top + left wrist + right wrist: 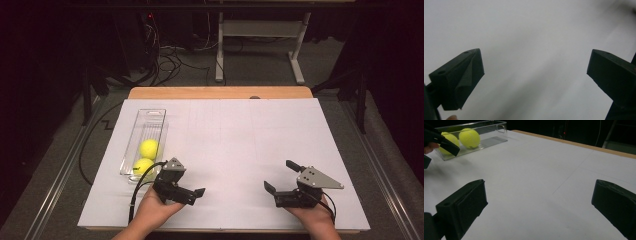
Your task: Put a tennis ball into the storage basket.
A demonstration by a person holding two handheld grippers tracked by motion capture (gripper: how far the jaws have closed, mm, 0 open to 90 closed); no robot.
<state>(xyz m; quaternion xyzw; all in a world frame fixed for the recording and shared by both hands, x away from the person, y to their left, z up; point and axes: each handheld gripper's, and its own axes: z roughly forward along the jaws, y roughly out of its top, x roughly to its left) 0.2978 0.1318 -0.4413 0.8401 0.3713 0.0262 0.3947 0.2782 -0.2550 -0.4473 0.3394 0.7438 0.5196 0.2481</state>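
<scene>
Jaws on both sides are spread wide and empty. Left gripper (176, 186) sits low at the near left of the counter (240, 145), pointing right across the white sheet; in the left gripper view there's nothing between its pads but blank surface. Right gripper (284, 181) is at near right, pointing left toward the middle, and the gap is just as clear in the right gripper view.

The two tennis balls are in the clear plastic bin (150, 116), at far left. Near ball (143, 166) is at the bin's near end, just beyond my left gripper. Far ball (149, 148) sits right behind it, about touching. The rest of the bin toward the far end is bare.

Why it sits like this, as I read it:
- The bin is long and narrow, so the balls line up in a row and can't roll off the counter.
- My left hand is parked next to the bin's near end, so it's the obvious one to go in from above.
- My right hand is well apart from the bin, out of the way and angled inward, likely ready to receive or just idle.
- Wide jaws suit a ball's width, no pre-closing.

Watch item: the bin walls are tight beside the balls, so jaws should probably straddle along the bin's length.
</scene>
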